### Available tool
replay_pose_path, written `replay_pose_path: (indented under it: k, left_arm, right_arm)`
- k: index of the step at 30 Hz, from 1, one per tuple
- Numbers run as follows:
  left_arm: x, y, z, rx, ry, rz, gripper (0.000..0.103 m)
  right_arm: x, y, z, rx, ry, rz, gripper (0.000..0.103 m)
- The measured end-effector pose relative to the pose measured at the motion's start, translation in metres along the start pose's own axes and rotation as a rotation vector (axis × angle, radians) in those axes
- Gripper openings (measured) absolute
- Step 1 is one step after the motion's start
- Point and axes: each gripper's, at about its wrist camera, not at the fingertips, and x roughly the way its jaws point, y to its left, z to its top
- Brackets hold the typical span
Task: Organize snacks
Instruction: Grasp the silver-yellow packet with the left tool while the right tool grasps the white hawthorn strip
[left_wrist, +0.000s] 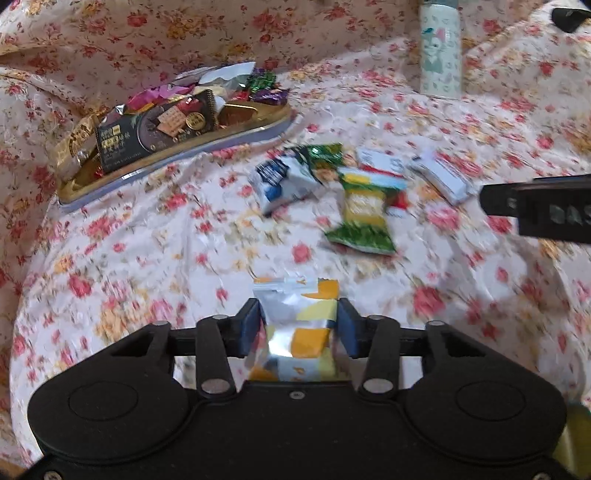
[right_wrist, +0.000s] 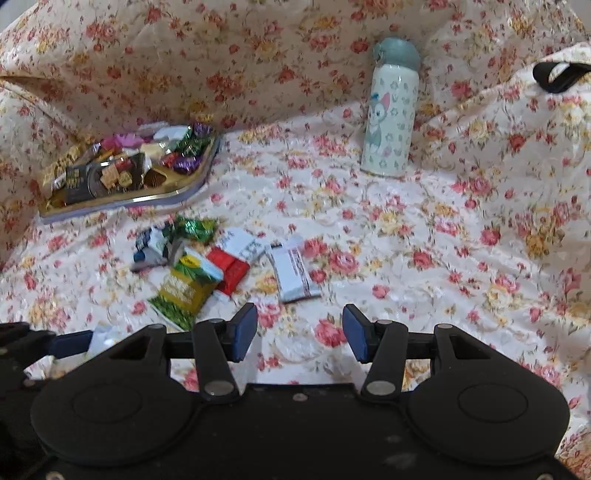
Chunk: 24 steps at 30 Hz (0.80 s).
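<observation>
Silver-and-orange packet (left_wrist: 295, 325): sits between the pads (left_wrist: 248, 328) of the left gripper (left_wrist: 297, 328), both blue pads pressed against its sides, foil creased at the contact. Jaws clamped on the packet. The packet is over the floral cloth (left_wrist: 147, 258), near edge of the frame; whether it is touching the cloth cannot be told.

Loose pile ahead of it: green-yellow packet (left_wrist: 364, 214), blue-white packet (left_wrist: 282, 181), a green foil one behind, white wrappers (left_wrist: 443, 177) to the right. In the right wrist view a red packet (right_wrist: 231, 271) lies under the green-yellow one, and a white bar (right_wrist: 293, 275) lies just beside the pile.

Right gripper (right_wrist: 300, 332): jaws apart, nothing between them, only cloth showing through the gap.

Tray (left_wrist: 177, 155) at the far left, heaped with wrapped sweets and a dark packet (left_wrist: 159, 129). Well apart from the pile.

Bottle (right_wrist: 391, 110) upright at the back right, pale with a cartoon print, grey-green cap.
</observation>
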Motion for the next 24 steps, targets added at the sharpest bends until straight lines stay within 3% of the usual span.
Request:
replay_pose_path:
  k: [5,9,14,21,24]
  left_arm:
    - [0.014,0.026,0.018,-0.042,0.015,0.054,0.047]
    - [0.025,0.053,0.024,-0.1,0.022,0.022,0.049]
    - [0.026,0.052,0.022,-0.091,0.01,0.011,0.05]
    - [0.025,0.051,0.018,-0.104,-0.023,0.029,0.05]
    - [0.025,0.052,0.017,-0.113,-0.034,0.029,0.05]
  right_arm:
    - [0.013,0.014,0.022,-0.045,-0.024,-0.026,0.054]
    - [0.033,0.027,0.047,-0.09,-0.037,-0.049,0.055]
    - [0.059,0.037,0.068,-0.125,-0.021,-0.064,0.057]
    - [0.09,0.043,0.055,-0.146,0.026,-0.046,0.054]
    - [0.087,0.039,0.039,-0.136,-0.034,-0.025,0.055]
